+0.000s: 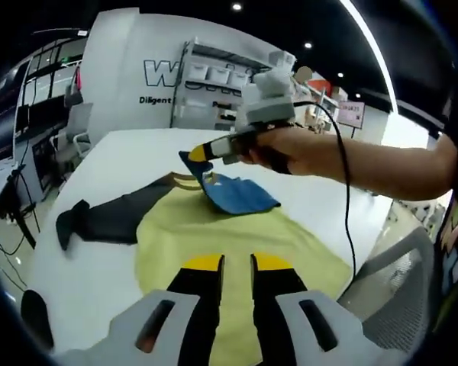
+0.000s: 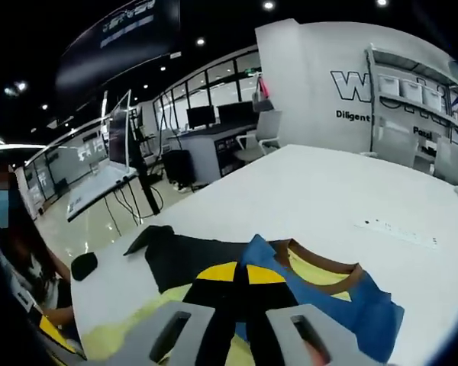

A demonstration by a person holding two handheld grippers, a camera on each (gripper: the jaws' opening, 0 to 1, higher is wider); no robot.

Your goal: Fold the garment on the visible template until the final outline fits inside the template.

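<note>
A yellow shirt [image 1: 237, 236] with a brown collar [image 1: 185, 180], one blue sleeve [image 1: 240, 194] and one dark sleeve [image 1: 107, 217] lies on the white table [image 1: 130, 160]. My right gripper [image 1: 202, 152], held in a hand, is shut on the blue sleeve's end and holds it up over the shirt near the collar. In the right gripper view its jaws [image 2: 240, 274] pinch blue cloth [image 2: 351, 305], with the dark sleeve [image 2: 183, 255] and collar [image 2: 328, 268] beyond. My left gripper [image 1: 237, 265] hovers over the shirt's near hem, jaws a narrow gap apart with nothing between them.
A grey mesh chair [image 1: 401, 305] stands at the table's near right edge. A white power strip [image 2: 397, 229] lies on the table past the shirt. A small black object [image 2: 84, 265] sits at the table's corner. Shelves [image 1: 214, 91] and desks stand behind.
</note>
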